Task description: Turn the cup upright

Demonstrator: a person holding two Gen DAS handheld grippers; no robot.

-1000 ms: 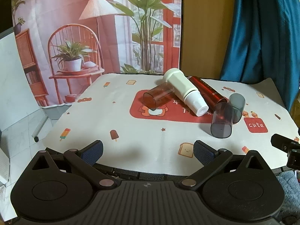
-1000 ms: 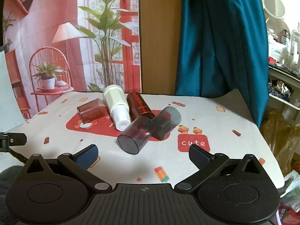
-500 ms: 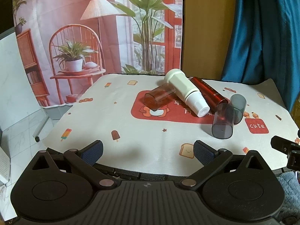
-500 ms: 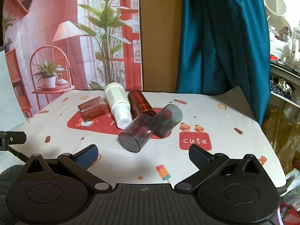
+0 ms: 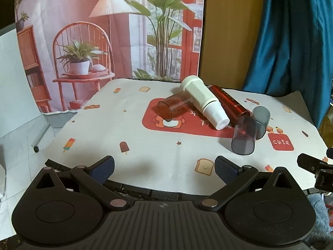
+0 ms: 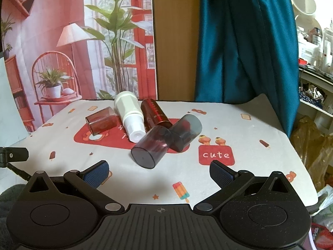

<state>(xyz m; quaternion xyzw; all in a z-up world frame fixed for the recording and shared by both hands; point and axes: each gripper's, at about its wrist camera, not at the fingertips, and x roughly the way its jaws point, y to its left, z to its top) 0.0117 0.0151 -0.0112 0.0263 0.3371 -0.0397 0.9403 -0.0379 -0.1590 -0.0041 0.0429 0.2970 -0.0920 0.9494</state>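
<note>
The left tongs [image 5: 164,166] hang spread and empty over the near edge of the surface [image 5: 145,152], so this looks like the approach step, nothing gripped yet. All the cups lie on their sides mid-surface: brown cup [image 5: 173,107], white cup [image 5: 205,104], red cup [image 5: 228,102], then two smoky cups [image 6: 150,149]. The right tongs [image 6: 159,174], also spread and empty, sit nearest the front smoky one; next they should straddle its wall, clamp, and tip it upright.
</note>
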